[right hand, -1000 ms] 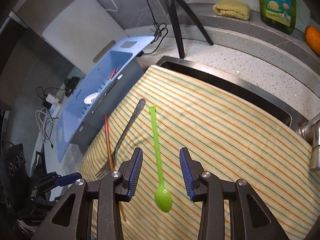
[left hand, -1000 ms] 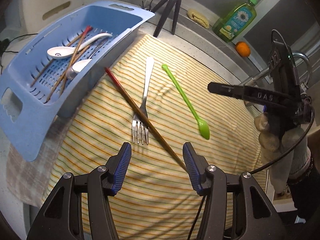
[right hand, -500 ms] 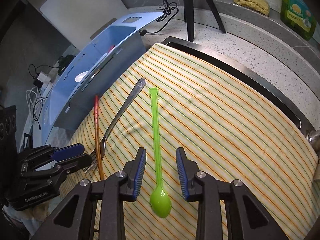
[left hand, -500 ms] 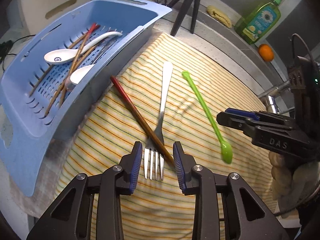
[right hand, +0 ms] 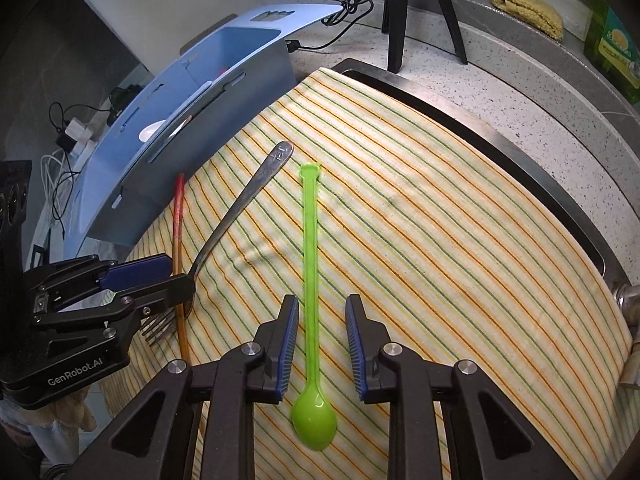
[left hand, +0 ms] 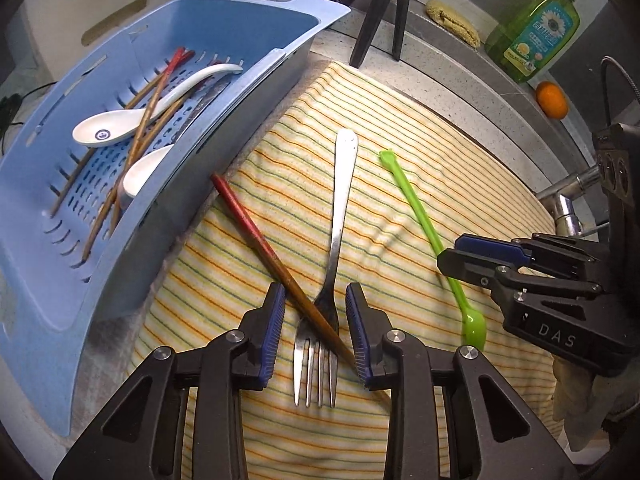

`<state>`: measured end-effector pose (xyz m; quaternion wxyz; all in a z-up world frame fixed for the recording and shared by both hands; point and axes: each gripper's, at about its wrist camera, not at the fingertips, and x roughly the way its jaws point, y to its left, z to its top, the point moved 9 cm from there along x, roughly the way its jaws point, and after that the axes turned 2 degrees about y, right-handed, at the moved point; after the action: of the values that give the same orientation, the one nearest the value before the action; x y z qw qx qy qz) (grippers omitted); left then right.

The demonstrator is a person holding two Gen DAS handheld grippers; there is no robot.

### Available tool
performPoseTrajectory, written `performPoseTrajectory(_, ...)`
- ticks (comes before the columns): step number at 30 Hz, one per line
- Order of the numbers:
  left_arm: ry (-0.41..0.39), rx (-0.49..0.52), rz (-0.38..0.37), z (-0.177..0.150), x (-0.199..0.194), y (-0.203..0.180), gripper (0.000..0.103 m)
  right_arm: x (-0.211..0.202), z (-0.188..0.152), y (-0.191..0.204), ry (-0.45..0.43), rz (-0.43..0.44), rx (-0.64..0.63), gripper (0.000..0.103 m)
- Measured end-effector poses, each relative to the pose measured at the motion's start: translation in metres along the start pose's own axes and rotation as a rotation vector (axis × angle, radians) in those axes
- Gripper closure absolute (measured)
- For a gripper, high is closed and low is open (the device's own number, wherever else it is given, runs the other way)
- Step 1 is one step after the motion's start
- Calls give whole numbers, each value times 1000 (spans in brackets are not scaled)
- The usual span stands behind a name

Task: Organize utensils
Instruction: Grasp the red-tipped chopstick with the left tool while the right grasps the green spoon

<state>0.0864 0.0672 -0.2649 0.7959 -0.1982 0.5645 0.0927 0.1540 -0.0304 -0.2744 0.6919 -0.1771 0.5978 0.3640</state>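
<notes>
Since a second ago we have brought both tools down over the striped cloth (left hand: 460, 184) and narrowed them. Beside the blue basket (left hand: 248, 92), our left tool (left hand: 316, 330) straddles the fork (left hand: 340, 208) neck and the chopstick (left hand: 260, 240) crossing it, pads not yet pressing. Farther from the basket, our right tool (right hand: 322, 342) is closing around the green spoon (right hand: 310, 248) handle, nothing clenched yet. The crossed chopstick complicates a clean fork pickup. Beyond the basket stand a tripod (left hand: 380, 12) and soap bottle (left hand: 536, 36).
</notes>
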Motion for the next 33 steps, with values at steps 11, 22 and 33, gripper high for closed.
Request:
performPoseTrajectory(11,3,34,18,8,8,-4,84,4,0,0,10,-56,-60,88)
performPoseTrajectory(22,4,64,-10,6,8,-8,94,0,-7,-8,1,-64,-53,97)
performPoseTrajectory(33,-9,72,-45,3,0,-11,96,-8,-17,-19,-26,-29,32,97)
